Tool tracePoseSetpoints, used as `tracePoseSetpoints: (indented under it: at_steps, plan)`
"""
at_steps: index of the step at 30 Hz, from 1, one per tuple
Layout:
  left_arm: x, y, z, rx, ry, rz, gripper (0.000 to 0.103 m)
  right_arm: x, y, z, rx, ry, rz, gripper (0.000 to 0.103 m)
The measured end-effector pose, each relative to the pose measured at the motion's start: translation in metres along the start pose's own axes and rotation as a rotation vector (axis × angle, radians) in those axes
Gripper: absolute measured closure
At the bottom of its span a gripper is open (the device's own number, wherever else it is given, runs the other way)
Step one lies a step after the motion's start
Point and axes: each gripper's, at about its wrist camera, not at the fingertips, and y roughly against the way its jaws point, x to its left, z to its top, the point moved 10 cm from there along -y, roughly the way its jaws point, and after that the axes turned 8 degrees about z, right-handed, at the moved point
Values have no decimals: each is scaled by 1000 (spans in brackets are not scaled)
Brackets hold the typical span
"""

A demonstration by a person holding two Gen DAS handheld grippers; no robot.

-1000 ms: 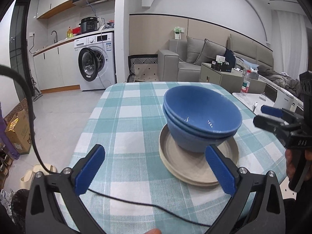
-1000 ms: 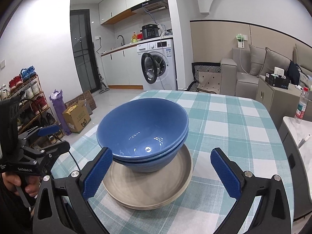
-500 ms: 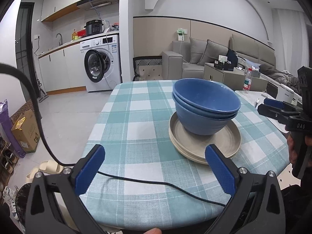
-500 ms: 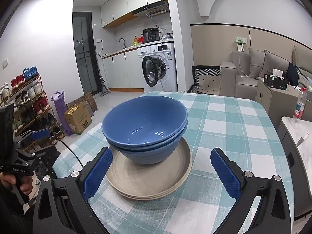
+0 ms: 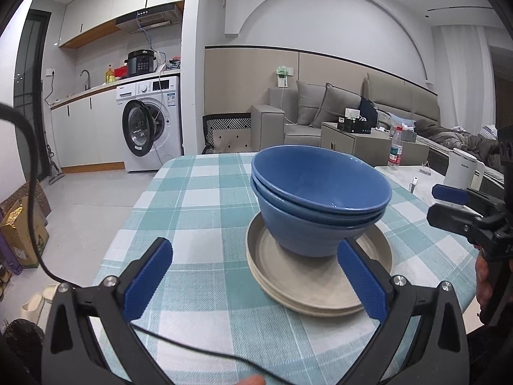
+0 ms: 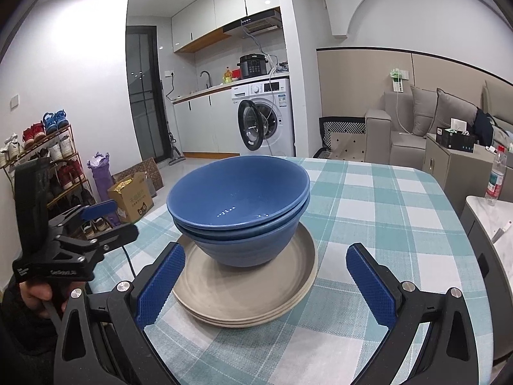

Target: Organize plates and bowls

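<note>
Both grippers' fingers (image 5: 147, 277) (knurled blue pads) spread wide before glossy round bowls (image 5: 317, 199) on matte plates (image 5: 301, 282).

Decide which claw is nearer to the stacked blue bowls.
Roughly level. The left claw has its right finger almost at the blue bowls; the right claw straddles them, a little back. Both are open.

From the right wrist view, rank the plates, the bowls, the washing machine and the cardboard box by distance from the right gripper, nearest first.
Measured from the right gripper, which is open:
1. Plates: stacked just ahead, between the fingers.
2. Bowls: nested on the plates, slightly farther.
3. Cardboard box: on the floor, left.
4. Washing machine: against the far wall, door open.
</note>
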Motion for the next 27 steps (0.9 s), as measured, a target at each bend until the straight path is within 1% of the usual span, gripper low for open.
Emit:
tracePoseSetpoints:
  at_steps: [3,7,11,18,22,27]
  plan:
    - [-1,-11,4,-24,3,-6,0,-2,-4,-2,0,7,-6,1]
    - [-3,-21,8,-36,2,-14,0,-4,-9,-2,-12,11,-3,1]
    - [-6,-30,7,-42,-26,-26,0,-5,-13,-3,-21,20,3,1]
    - [-9,-33,1,-54,-46,-60,0,-6,-17,-5,-35,40,20,1]
    - [-10,-35,0,-41,-28,-105,0,-7,-17,-8,-40,47,27,1]
    - [-13,-32,3,-55,-35,-118,0,-7,-18,-10,-38,60,26,1]
